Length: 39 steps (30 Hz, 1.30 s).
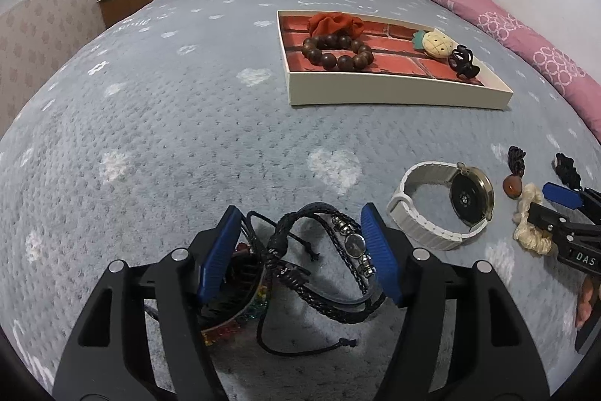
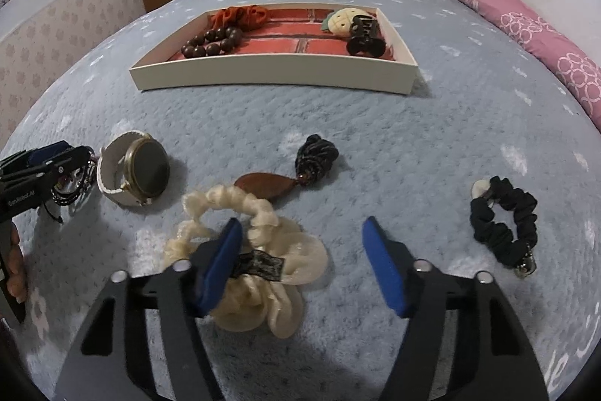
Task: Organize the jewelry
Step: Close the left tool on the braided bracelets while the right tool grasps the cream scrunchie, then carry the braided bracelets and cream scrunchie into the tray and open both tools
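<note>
Left gripper [image 1: 300, 250] open, straddling the black braided bracelets [image 1: 319, 262] on the bed; tray [image 1: 398, 96] ahead and right. Right gripper [image 2: 300, 262] open; cream scrunchie [image 2: 255, 250] sits under its left finger, off-centre left.

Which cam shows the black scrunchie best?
Right wrist: the black scrunchie lies whole and unoccluded on the blanket, right of the open right gripper. Left wrist shows only a dark bit at the frame edge, behind the gripper.
</note>
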Each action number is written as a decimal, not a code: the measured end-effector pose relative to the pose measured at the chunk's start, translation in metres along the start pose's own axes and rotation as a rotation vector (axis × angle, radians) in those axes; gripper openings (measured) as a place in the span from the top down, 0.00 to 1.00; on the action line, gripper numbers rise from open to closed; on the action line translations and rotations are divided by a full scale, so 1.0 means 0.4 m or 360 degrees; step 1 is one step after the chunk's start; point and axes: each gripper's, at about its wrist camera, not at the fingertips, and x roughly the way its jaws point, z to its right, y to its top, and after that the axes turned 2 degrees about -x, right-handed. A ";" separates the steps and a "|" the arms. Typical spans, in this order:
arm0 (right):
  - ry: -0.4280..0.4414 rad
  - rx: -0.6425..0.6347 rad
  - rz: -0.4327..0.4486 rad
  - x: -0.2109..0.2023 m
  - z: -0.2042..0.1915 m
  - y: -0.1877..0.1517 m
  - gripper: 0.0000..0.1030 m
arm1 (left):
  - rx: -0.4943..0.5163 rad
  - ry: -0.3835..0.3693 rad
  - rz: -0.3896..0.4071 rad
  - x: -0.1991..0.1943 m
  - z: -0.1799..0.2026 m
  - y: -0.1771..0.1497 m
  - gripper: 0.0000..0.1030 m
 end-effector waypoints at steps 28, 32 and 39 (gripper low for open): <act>0.0050 0.0006 0.0021 -0.003 0.001 -0.006 0.74 | 0.0020 -0.0061 0.0003 -0.010 0.009 -0.009 0.93; 0.0050 0.0011 0.0032 -0.007 0.001 -0.002 0.80 | 0.0025 -0.0067 0.0010 -0.016 0.010 -0.007 0.93; 0.0054 0.0024 0.0071 -0.026 0.007 0.005 0.90 | 0.0049 -0.0069 0.0049 -0.041 0.026 -0.001 0.93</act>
